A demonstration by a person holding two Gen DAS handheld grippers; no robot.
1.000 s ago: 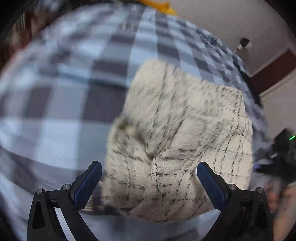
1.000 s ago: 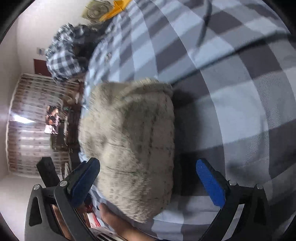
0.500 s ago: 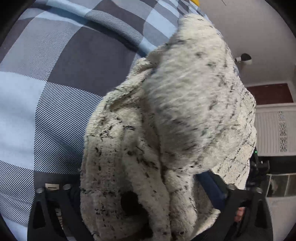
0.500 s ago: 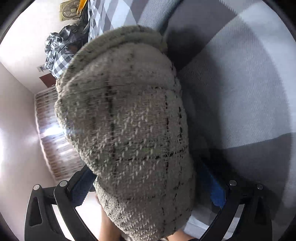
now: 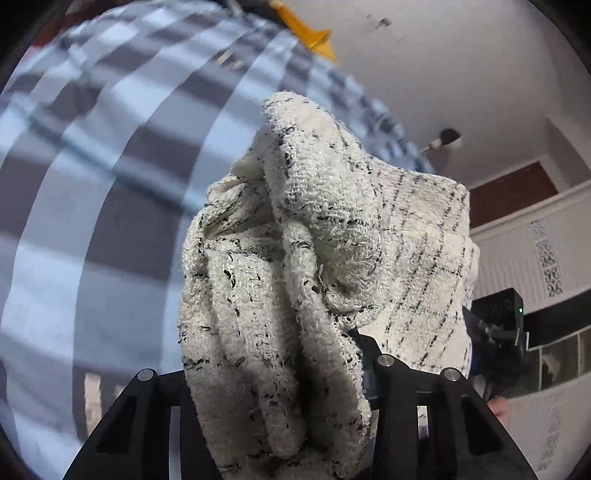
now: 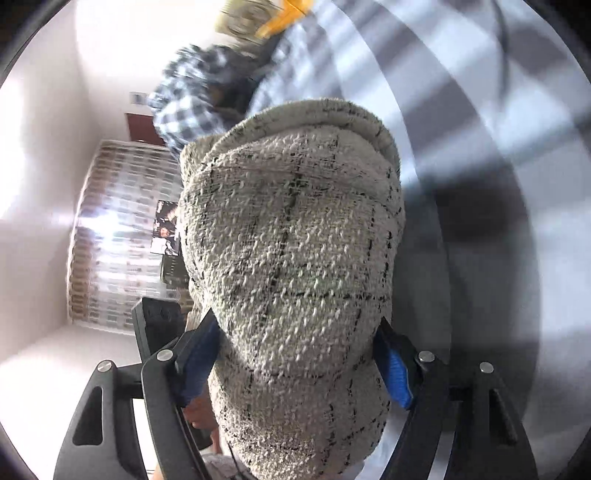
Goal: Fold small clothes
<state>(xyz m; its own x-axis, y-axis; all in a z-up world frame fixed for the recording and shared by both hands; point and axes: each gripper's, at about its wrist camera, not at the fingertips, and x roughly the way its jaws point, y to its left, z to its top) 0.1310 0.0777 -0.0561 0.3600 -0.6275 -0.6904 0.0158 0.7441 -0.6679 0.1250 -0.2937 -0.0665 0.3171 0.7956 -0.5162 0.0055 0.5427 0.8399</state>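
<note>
A cream knitted garment (image 5: 332,229) with thin black check lines hangs bunched above the checked bedcover (image 5: 92,166). My left gripper (image 5: 273,369) has its jaws closing on one bunched end, and the cloth hides its fingertips. In the right wrist view the same garment (image 6: 291,229) bulges up between the blue pads (image 6: 395,369) of my right gripper (image 6: 295,354). Those jaws are closing too and press on both sides of the cloth. A shadow lies on the bedcover (image 6: 480,147) under the lifted garment.
A heap of checked clothes (image 6: 192,103) and a yellow object (image 5: 314,33) lie at the far end of the bed. A lit curtain (image 6: 110,229) is beyond the bed's left side. A black device with a green light (image 5: 498,325) sits at the right.
Both grippers came down around the garment that lay flat on the bed, narrowed on its two ends and lifted it; it now hangs bunched above the cover.
</note>
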